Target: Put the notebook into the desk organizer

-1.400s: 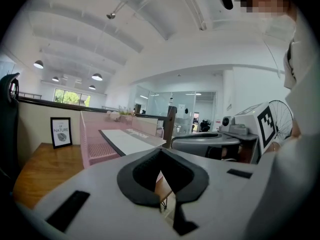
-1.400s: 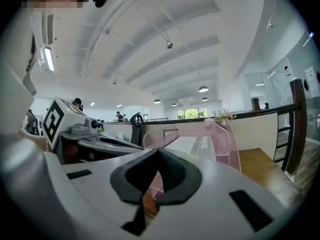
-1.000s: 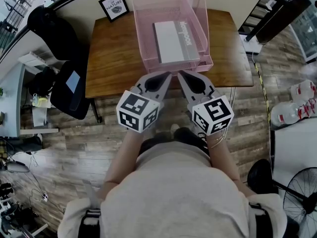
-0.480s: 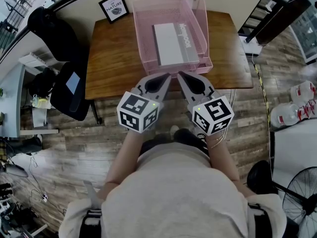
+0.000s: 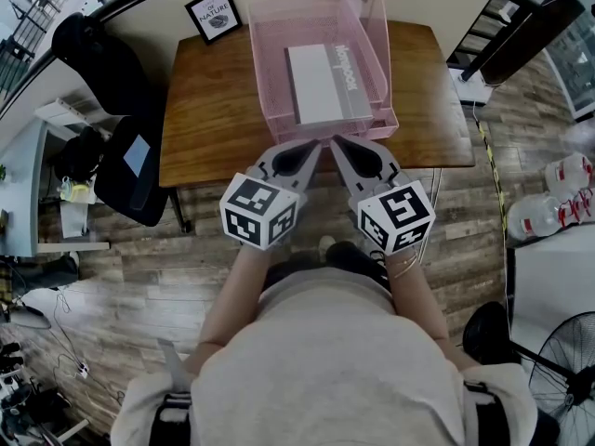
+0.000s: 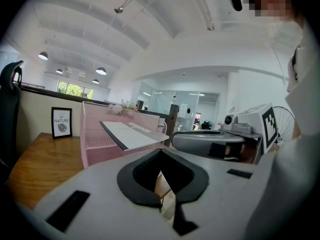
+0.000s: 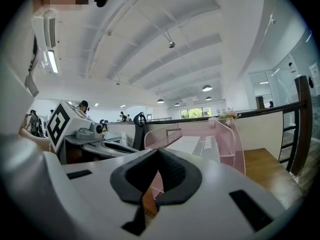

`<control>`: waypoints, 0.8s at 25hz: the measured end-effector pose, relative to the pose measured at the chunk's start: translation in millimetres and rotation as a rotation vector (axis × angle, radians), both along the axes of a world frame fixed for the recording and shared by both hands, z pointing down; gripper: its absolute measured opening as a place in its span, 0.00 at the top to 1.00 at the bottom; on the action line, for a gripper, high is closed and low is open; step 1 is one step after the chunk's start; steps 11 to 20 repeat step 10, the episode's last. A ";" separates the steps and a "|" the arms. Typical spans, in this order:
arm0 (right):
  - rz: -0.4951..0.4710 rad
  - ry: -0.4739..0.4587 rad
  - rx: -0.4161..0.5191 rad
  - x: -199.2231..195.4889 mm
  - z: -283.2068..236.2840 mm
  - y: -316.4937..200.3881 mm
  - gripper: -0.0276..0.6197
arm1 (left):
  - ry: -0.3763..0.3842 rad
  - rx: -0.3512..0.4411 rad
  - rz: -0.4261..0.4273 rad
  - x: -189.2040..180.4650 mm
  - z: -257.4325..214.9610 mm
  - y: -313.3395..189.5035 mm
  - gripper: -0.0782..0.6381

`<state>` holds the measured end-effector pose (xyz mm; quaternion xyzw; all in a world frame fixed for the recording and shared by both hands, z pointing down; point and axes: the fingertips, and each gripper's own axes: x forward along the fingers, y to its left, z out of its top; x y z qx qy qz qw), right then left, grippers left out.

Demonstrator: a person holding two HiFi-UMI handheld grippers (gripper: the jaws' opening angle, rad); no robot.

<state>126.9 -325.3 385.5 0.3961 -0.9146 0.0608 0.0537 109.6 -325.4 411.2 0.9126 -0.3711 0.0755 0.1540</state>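
The head view looks steeply down from above the person's shoulders. It takes in the whole wooden worktop [image 5: 204,110] in the upper half of the frame, with the left tool [image 5: 311,147] and right tool [image 5: 337,144] at centre. Each tool view sits close behind its own jaws, low and nearly level, facing across the worktop. All three views share the pink desk organizer [image 5: 372,54] and the notebook [image 5: 316,82] in it. Each tool view also shows the other tool at mid-frame, to the side.
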 end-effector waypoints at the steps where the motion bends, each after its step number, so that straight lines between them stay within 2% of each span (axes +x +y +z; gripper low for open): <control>1: -0.001 0.002 0.002 0.0 -0.3 -0.2 0.94 | 0.000 0.000 -0.001 0.0 0.4 -0.1 0.87; 20: -0.004 -0.002 0.008 1.1 -1.4 -1.4 0.94 | 0.011 0.004 -0.006 1.8 -2.0 -1.0 0.87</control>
